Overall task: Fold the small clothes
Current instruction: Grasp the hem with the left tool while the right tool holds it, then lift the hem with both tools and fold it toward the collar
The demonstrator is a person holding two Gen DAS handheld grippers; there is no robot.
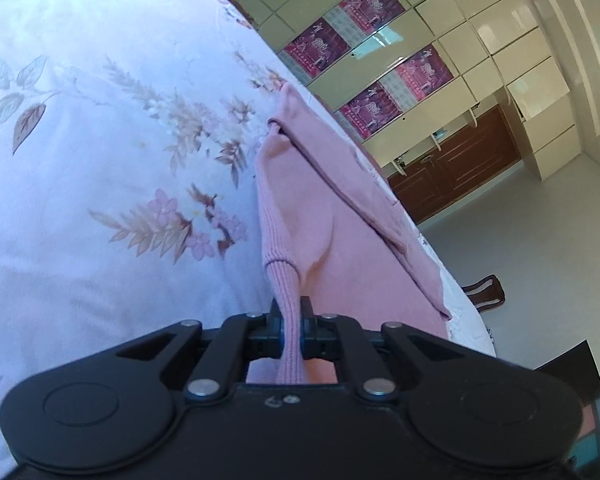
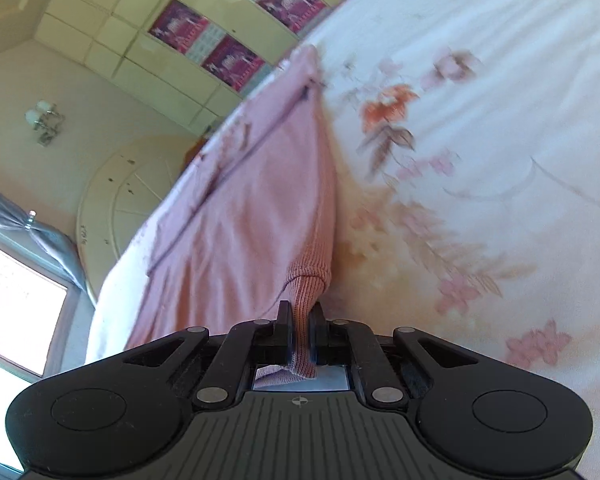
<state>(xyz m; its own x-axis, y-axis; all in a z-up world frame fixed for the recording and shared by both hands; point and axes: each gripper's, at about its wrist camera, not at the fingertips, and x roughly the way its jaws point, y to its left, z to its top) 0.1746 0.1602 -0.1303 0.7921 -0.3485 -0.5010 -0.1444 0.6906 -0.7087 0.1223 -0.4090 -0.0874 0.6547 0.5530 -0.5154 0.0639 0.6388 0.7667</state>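
Floral bedspread (image 1: 80,160), pink garment (image 1: 340,208) pinched in both tongs

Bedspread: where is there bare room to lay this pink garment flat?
Free: the floral bedspread left of the pink garment in the left wrist view, and right of it in the right wrist view. Tight: the garment's other side, where the bed edge drops away. Both hand-held grippers pinch its ribbed hem.

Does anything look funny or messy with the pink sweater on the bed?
Nothing is torn or spilled. The pink sweater just lies close to the edge of the flowery bedspread, with one part folded over on top. The left gripper and right gripper each pinch a ribbed corner in shut jaws, which bunches the knit there.
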